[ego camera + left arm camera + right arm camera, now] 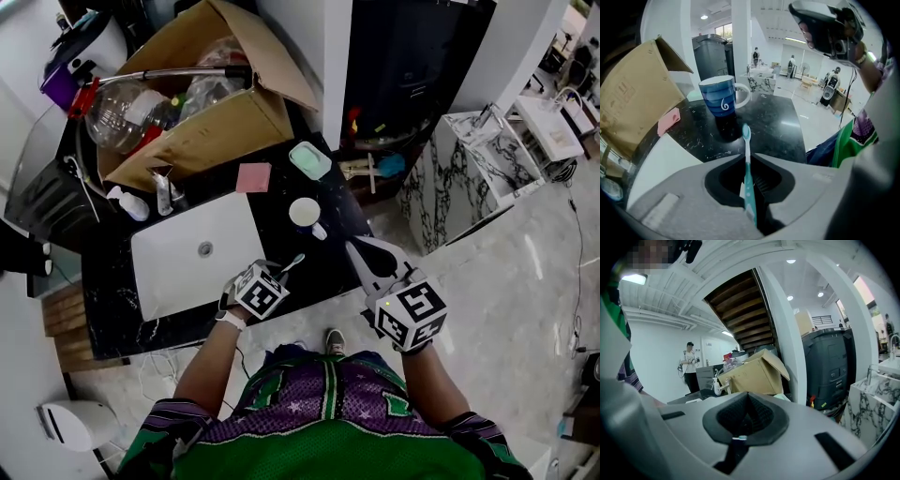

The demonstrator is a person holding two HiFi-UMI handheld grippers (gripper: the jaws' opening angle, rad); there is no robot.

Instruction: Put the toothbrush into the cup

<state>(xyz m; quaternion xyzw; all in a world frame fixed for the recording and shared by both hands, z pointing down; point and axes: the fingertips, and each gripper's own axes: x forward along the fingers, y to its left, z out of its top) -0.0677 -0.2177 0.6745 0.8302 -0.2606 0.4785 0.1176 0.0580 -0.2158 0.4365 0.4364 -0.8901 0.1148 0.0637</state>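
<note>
The left gripper (748, 157) had its jaws drawn in on the handle of the toothbrush (748, 183), pads against it on both sides. The white neck and teal head stuck out past the fingertips towards the cup (721, 96). Whether the handle's tail rested on anything below could not be told. The right gripper (747, 395) had its jaws closed together with nothing between them. It hung off the right edge of the countertop (773, 122), well clear of the work.

The blue cup stood upright, handle to the right in the left gripper view, near the countertop's right edge and just past the far right corner of the white basin (187, 253). A pink pad (669, 119) lay to its left, a cardboard box (633, 108) farther back at the far left corner.

The grip looked narrow and low on the handle, so the brush could swing. It would be best lifted clear, carried over the cup's mouth and tipped until one end pointed down inside the rim. The jaws should open only once that end sat below the rim, as the empty cup might tip if knocked.
</note>
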